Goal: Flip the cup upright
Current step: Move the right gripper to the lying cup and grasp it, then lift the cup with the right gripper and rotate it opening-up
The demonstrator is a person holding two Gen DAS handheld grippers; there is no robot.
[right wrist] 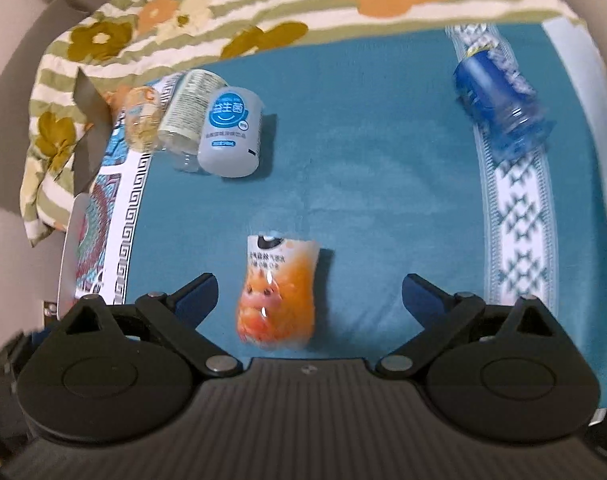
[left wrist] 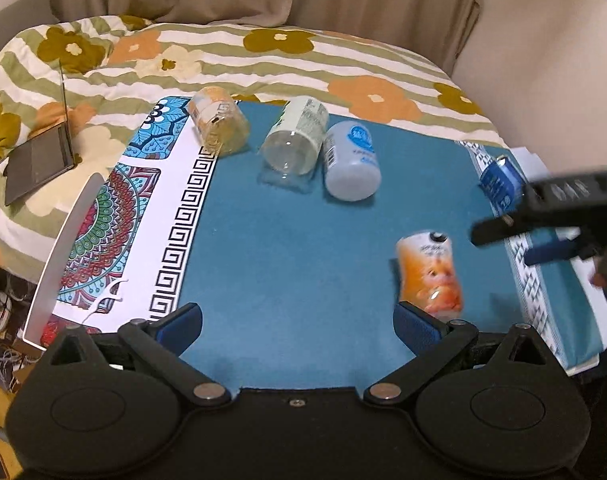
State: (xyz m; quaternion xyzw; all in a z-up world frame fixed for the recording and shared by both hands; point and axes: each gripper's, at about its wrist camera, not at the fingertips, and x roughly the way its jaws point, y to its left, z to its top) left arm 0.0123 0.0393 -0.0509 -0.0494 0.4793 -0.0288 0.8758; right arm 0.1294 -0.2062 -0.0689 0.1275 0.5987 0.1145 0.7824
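The right hand-held gripper (right wrist: 309, 300) hangs over the worktop (right wrist: 363, 168) with its jaws spread wide and nothing between the pads; directly ahead of it, within the span of the open fingers but touching neither, is the orange cup (right wrist: 277, 294), a cup with an orange printed sleeve. Whether this cup lies on its side or stands mouth-down I cannot tell for certain, though it looks toppled, its dark-marked end pointing away from the gripper. The left hand-held gripper (left wrist: 299, 326) is likewise fully open and empty, held low at the near edge of the blue mat, with the orange cup (left wrist: 429, 274) just beside its right finger (left wrist: 417, 330). Farther off, a yellowish cup (left wrist: 219, 124), a clear cup (left wrist: 295, 138) and a white cup with a blue label (left wrist: 351, 162) lie in a close row, tilted or tipped; a blue cup (right wrist: 501, 104) rests on its side well apart at the right border. By my judgement no cup has yet been gripped or righted, so the whole flip remains: close on the orange cup, lift, turn, set down. The right gripper looks steeply downward, seemingly lined up for that grasp.
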